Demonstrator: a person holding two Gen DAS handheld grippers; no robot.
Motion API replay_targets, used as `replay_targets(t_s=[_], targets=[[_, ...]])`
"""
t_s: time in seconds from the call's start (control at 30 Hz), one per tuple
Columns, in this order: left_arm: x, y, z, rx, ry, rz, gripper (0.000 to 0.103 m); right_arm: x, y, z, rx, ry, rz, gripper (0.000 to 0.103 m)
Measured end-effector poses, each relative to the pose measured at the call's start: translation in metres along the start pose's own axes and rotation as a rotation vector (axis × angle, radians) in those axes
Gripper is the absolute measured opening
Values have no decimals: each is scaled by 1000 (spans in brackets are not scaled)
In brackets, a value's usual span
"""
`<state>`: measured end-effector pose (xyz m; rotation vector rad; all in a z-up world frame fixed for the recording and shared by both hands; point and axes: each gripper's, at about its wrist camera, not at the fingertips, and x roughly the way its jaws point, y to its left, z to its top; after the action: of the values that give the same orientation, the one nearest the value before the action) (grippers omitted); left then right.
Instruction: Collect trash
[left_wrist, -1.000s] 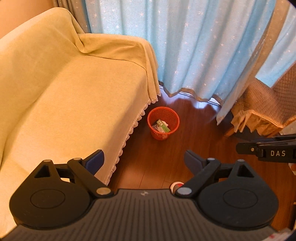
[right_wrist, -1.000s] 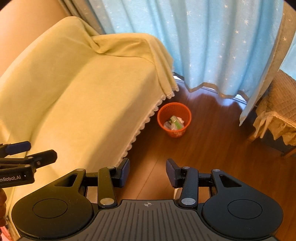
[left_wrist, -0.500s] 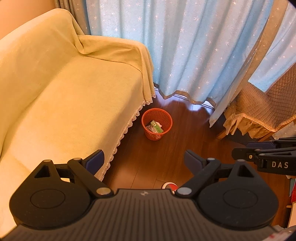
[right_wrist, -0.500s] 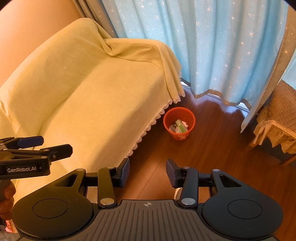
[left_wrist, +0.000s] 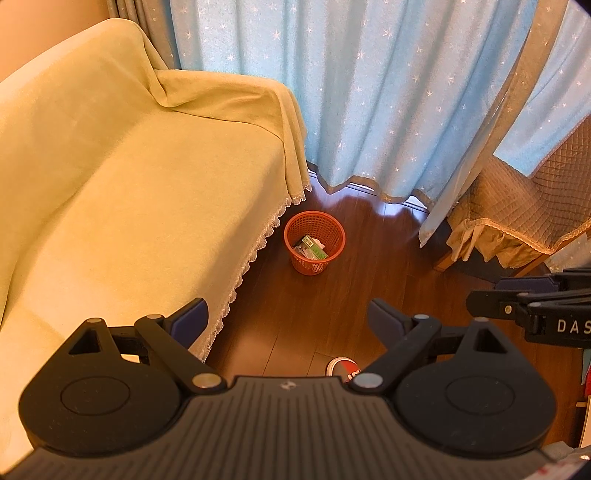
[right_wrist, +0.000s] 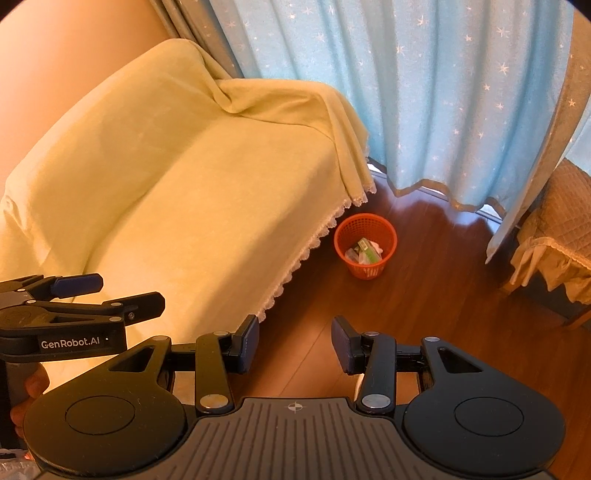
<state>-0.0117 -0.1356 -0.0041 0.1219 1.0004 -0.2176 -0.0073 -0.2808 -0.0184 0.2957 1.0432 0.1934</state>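
Trash (left_wrist: 313, 248), a green box among pale scraps, lies inside the orange mesh basket (left_wrist: 334, 236) on the wooden floor (left_wrist: 317, 317), just beside the lace hem of the yellow-covered sofa (left_wrist: 140, 192) to its left and below the star-patterned blue curtain (left_wrist: 388, 92). Left gripper (left_wrist: 286, 317) hangs high above the floor with its fingers spread wide and nothing between them. Further right, the right gripper (right_wrist: 294, 341) is likewise parted and empty, with a cloth-draped chair (right_wrist: 554, 236) at the far right.
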Motion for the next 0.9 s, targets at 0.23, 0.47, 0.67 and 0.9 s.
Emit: replay_targets(t_s=[0.23, 0.47, 0.67, 0.9], targets=[[0, 1, 1, 7, -1, -9, 91, 0, 0, 1, 7, -6, -7, 41], [1, 2, 2, 8, -1, -16, 91, -1, 3, 0, 7, -9, -11, 41], [2, 2, 2, 8, -1, -16, 91, 0, 6, 2, 4, -6, -10, 41], [3, 3, 3, 9, -3, -24, 91, -1, 5, 1, 3, -7, -9, 41]])
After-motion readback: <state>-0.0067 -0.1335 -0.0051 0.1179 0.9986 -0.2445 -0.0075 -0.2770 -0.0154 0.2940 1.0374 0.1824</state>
